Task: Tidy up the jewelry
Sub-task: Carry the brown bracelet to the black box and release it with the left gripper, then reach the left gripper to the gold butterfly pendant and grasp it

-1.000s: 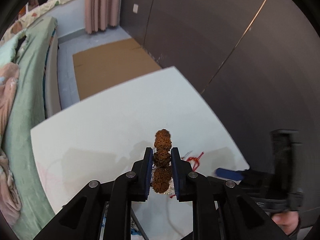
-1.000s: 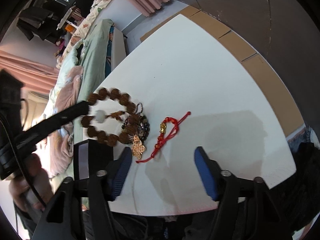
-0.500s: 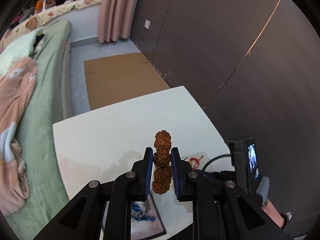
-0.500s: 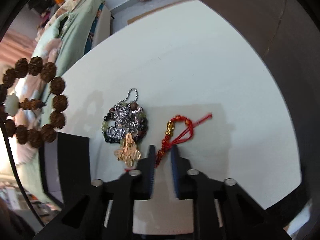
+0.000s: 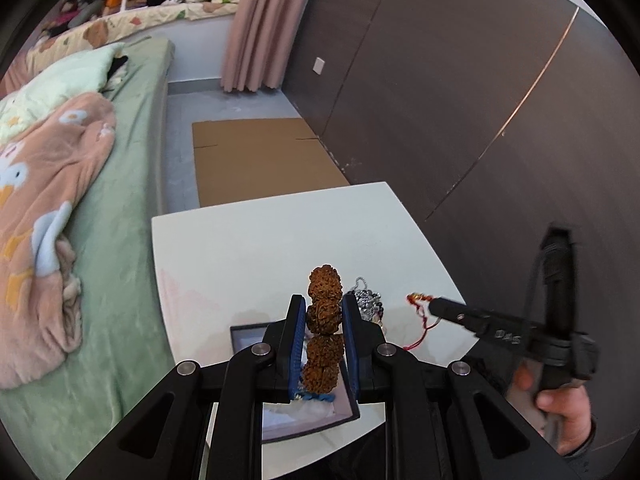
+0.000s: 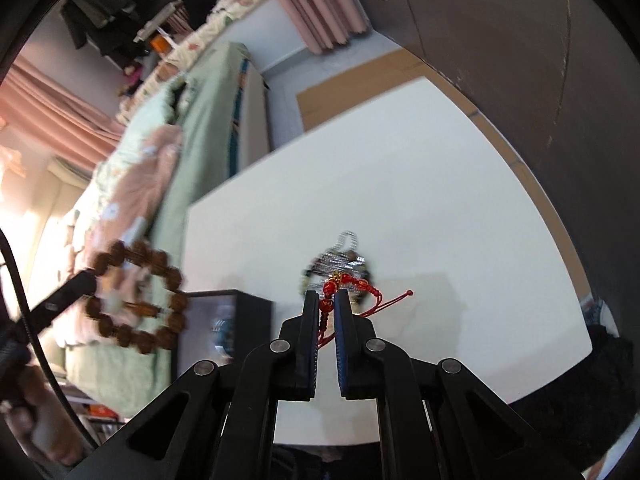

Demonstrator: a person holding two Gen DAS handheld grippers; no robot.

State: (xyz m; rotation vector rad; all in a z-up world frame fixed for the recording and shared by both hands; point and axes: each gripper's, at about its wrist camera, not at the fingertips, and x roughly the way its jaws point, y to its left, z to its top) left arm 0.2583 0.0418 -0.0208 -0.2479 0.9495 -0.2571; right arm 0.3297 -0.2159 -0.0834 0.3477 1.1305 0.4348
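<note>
**Jewelry sort: 2 pieces lifted, none boxed yet, 1 pile left**

Status, L to R:

- Left claw [image 5: 323, 312]: clamped on the brown bead bracelet [image 5: 323, 332], beads stacked between the pads, one bead sticking out past the tips at 12 o'clock. In the right wrist view the same bracelet [image 6: 136, 294] hangs as a full loop in the air at 9 o'clock, off the bench, blurred.
- Black box [image 5: 280, 400]: sits on the near edge of the bench [image 5: 248, 248], directly under the left claw. Looks like the drop spot, imo. Bracelet not in it yet.
- Silver chain pile [image 6: 340, 262]: lying on the bench w/ dark beads mixed in, at 12 o'clock just beyond the right claw tips. Nobody's holding it.
- Right claw [image 6: 328, 306]: closed on the red cord bracelet [image 6: 348, 284]; red beads and a gold one poke out above the pads, cord tail trails to 3 o'clock. Appears lifted clear of the bench.

Done: 2 items gripped. Left: both drops, plus the chain pile.

Can't make out:
- Box interior mostly blocked by left claw; something blue + pale inside, can't ID.
- Chain pile: how many separate pieces, unclear, partly behind the red cord.
- Near bench edge cut off by claw bodies in both views.
- Person: only hand [image 5: 560, 412] on the right handle visible.
</note>
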